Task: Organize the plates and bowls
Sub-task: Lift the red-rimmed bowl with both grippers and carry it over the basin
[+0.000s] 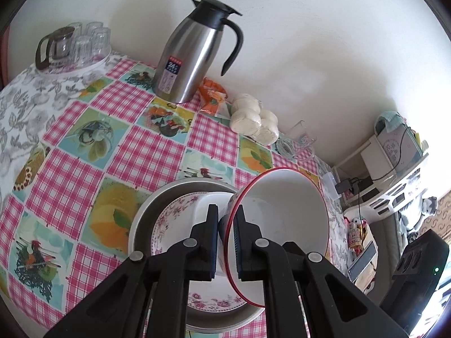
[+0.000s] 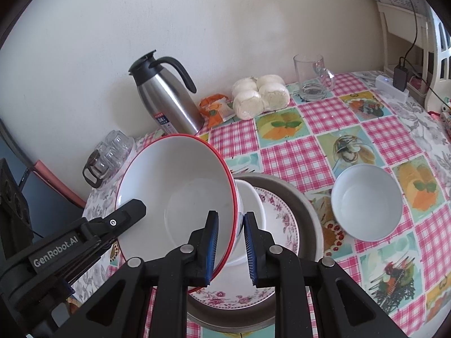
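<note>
A white bowl with a red rim (image 1: 287, 219) hangs tilted over a round metal pan (image 1: 146, 214). Both grippers hold it. My left gripper (image 1: 227, 211) is shut on one side of its rim. In the right wrist view my right gripper (image 2: 230, 217) is shut on the opposite wall of the same bowl (image 2: 183, 191), and the left gripper (image 2: 132, 208) shows at its far rim. In the pan (image 2: 307, 205) lies a floral plate (image 2: 282, 219) with a small white dish (image 2: 251, 202) on it. A plain white bowl (image 2: 366, 202) stands apart on the checked tablecloth to the right.
Along the wall stand a steel thermos jug (image 2: 166, 98), an orange packet (image 2: 214, 109), a bag of white buns (image 2: 259, 95) and a glass mug (image 2: 313, 76). Upturned glasses and a small glass pot (image 1: 73, 45) sit at the far left. A white shelf with a charger (image 2: 400, 79) borders the table's right end.
</note>
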The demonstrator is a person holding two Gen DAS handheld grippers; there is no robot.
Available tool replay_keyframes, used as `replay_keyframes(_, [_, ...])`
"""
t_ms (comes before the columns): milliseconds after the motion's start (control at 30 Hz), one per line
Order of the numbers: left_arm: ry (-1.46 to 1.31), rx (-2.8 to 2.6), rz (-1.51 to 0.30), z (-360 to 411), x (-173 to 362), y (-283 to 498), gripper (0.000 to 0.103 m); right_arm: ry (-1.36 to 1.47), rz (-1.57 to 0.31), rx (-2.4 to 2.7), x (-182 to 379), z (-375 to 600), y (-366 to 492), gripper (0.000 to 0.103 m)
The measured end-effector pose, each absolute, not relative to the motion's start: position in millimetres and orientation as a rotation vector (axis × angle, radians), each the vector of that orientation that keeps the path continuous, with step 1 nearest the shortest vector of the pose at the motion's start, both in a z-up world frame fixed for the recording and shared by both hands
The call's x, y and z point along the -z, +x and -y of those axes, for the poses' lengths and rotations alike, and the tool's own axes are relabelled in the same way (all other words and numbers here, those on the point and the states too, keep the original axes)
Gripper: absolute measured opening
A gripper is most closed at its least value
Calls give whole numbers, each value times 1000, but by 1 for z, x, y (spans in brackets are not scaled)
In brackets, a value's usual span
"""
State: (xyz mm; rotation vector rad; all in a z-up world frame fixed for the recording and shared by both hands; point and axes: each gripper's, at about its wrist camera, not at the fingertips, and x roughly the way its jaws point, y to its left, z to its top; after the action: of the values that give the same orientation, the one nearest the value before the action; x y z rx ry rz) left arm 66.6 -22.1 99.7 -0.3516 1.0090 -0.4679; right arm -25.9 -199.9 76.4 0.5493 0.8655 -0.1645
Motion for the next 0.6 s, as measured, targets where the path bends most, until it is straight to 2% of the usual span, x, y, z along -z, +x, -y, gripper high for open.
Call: replay_keyframes(600, [-390, 472, -1065, 25, -77, 79, 9, 583, -923, 191, -50, 205, -10, 20])
